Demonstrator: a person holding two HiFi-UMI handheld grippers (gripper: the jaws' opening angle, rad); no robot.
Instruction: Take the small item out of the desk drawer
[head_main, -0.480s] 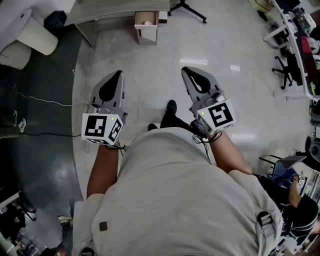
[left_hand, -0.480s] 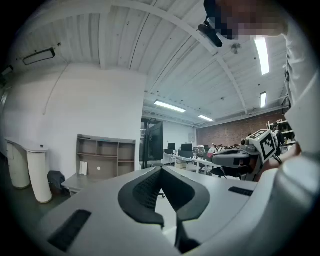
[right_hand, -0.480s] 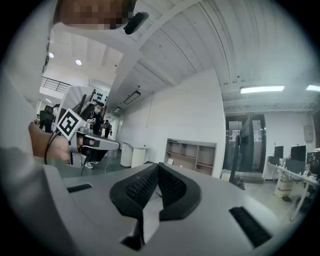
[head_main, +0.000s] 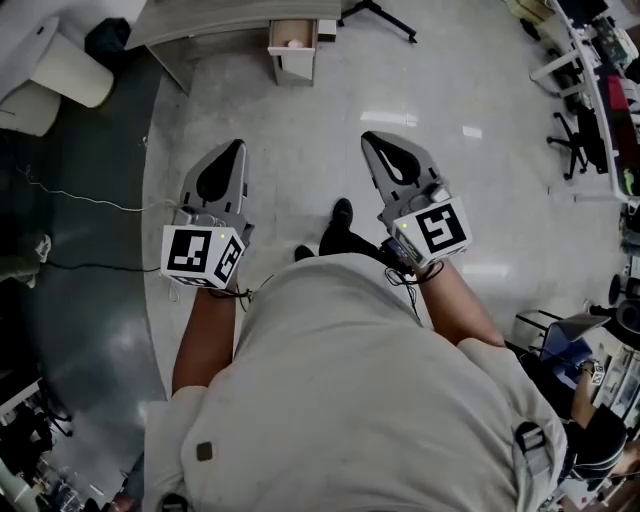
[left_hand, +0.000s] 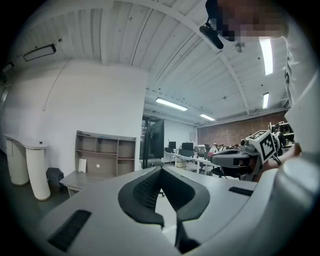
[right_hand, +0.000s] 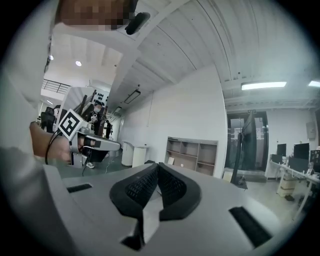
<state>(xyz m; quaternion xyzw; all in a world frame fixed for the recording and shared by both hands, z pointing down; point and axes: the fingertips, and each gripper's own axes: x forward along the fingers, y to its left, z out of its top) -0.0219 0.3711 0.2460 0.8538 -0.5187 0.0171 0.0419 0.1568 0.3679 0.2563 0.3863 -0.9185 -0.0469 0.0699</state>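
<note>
Far ahead on the floor stands a desk (head_main: 230, 20) with an open drawer (head_main: 292, 50). A small pale pink item (head_main: 293, 43) lies inside the drawer. My left gripper (head_main: 237, 146) is held out at waist height with its jaws shut and nothing between them. My right gripper (head_main: 367, 137) is level with it, also shut and empty. Both point toward the desk and are well short of it. In the left gripper view the shut left gripper (left_hand: 160, 170) faces the desk (left_hand: 75, 178) and its shelf unit (left_hand: 105, 155). The right gripper (right_hand: 158, 165) view shows the same shelves (right_hand: 192, 155).
A thin cable (head_main: 90, 200) runs across the dark floor strip on the left. White rounded furniture (head_main: 60, 75) and a black bag (head_main: 108, 42) sit at the top left. Tripod legs (head_main: 378, 20) stand beyond the drawer. Office chairs (head_main: 572, 135) and desks line the right side.
The head view has shifted a little, so the desk drawer sits slightly higher in the frame. Both grippers stay shut and in nearly the same place.
</note>
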